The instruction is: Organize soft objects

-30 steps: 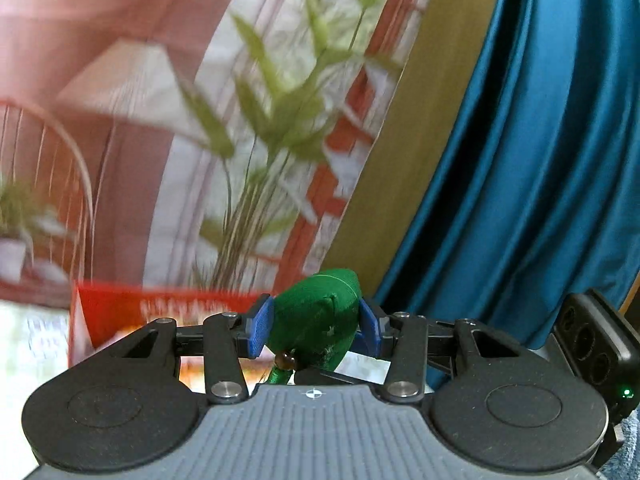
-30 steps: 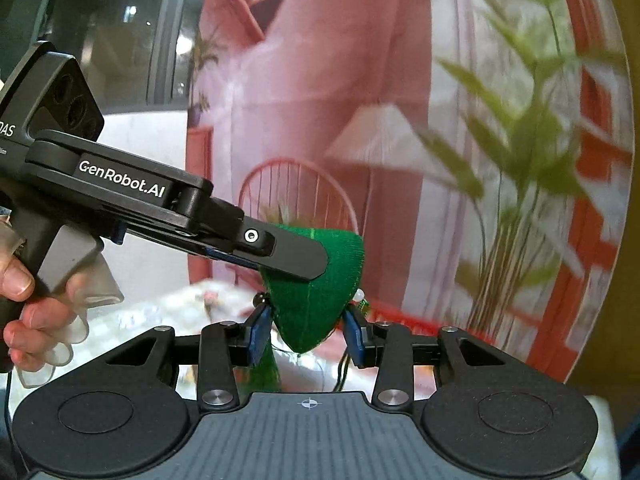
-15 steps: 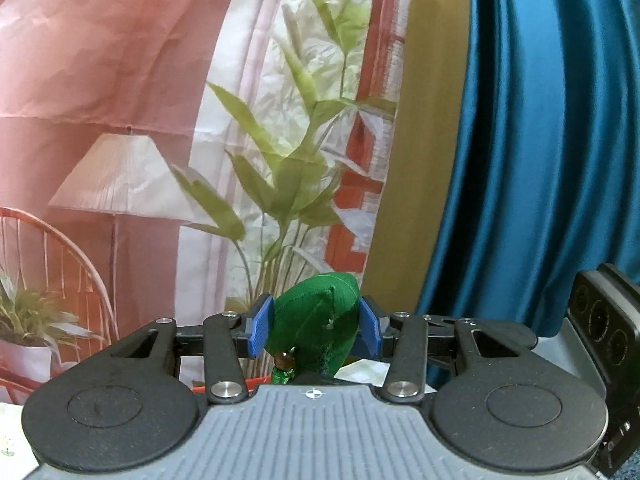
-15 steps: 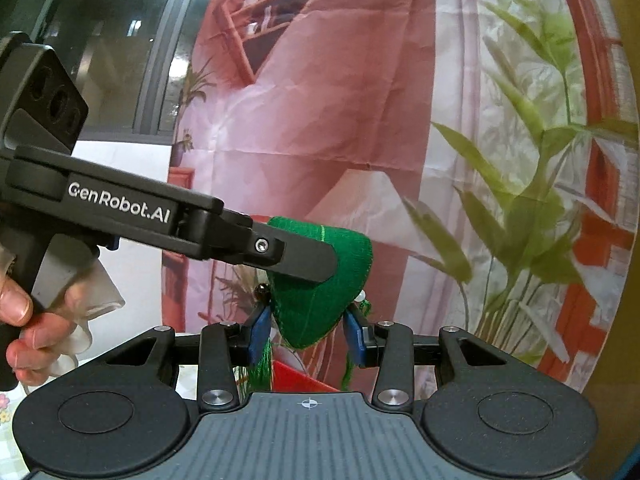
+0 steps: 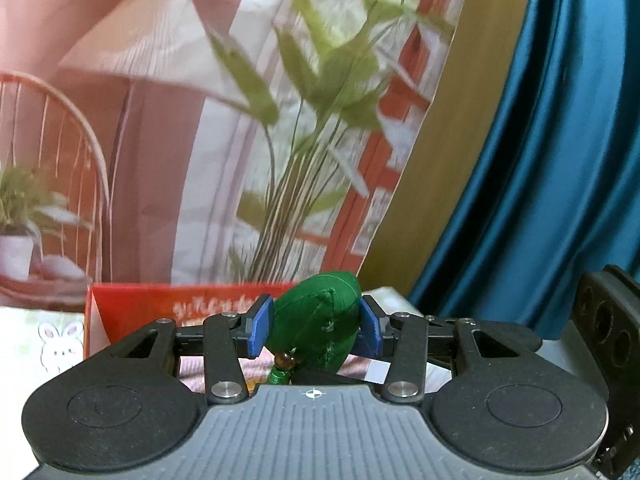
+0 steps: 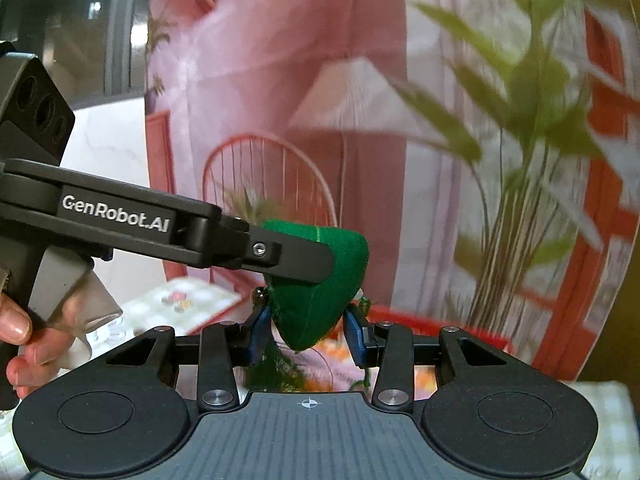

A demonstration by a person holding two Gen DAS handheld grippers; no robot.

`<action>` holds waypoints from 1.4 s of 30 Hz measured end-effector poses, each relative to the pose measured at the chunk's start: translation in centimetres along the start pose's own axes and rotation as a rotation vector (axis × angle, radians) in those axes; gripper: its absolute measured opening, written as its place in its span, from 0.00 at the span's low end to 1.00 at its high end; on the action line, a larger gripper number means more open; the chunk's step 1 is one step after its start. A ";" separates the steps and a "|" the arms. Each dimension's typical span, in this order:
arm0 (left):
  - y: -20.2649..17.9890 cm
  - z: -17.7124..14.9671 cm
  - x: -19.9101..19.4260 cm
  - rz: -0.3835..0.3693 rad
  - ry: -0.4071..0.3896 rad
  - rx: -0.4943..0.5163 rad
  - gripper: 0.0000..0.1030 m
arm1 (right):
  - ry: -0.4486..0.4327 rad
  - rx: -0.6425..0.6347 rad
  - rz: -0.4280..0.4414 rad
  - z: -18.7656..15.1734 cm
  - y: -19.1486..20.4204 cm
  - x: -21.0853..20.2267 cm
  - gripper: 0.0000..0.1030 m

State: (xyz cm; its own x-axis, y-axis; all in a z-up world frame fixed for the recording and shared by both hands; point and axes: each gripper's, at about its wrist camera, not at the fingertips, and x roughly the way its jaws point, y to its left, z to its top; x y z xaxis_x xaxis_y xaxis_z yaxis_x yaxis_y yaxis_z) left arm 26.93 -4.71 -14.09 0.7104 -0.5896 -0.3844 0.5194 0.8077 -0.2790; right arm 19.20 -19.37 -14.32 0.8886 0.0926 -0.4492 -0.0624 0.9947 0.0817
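A green stuffed sachet with a brown bead and a green tassel hangs in the air, held from two sides. My left gripper is shut on its round body, both blue pads pressing in. In the right wrist view, the left gripper's black finger lies across the sachet. My right gripper is shut on the sachet's lower tip, and the tassel dangles below. A red box sits just behind and under the sachet.
A printed backdrop with a lamp, a chair and a plant stands close behind the box. A blue curtain hangs at the right. A rabbit-print tablecloth covers the table. A person's hand holds the left gripper's handle.
Both grippers have dipped with the sachet still held. The red box, hidden half a second ago, is back in view under them. Neither grip has changed.
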 end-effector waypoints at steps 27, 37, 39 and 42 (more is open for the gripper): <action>-0.3 -0.8 -0.6 0.351 0.095 0.086 1.00 | 0.051 0.103 -0.197 -2.8 -1.8 -0.8 0.98; -2.5 0.5 -6.1 0.517 0.007 0.145 1.00 | -0.002 0.113 -0.249 -0.6 -1.8 -5.1 1.00; -3.1 0.9 -7.7 0.504 -0.020 0.149 1.00 | -0.019 0.107 -0.261 0.1 -1.5 -6.3 1.00; -4.1 1.5 -10.0 0.504 -0.049 0.143 1.00 | -0.048 0.098 -0.267 1.1 -0.9 -8.2 1.00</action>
State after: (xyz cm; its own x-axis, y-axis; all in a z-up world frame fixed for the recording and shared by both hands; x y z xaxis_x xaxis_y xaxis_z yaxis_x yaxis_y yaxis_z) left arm 18.38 -2.15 -7.74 0.9087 -0.1296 -0.3969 0.1644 0.9849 0.0546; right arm 12.50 -21.10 -9.76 0.8883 -0.1765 -0.4240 0.2187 0.9744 0.0526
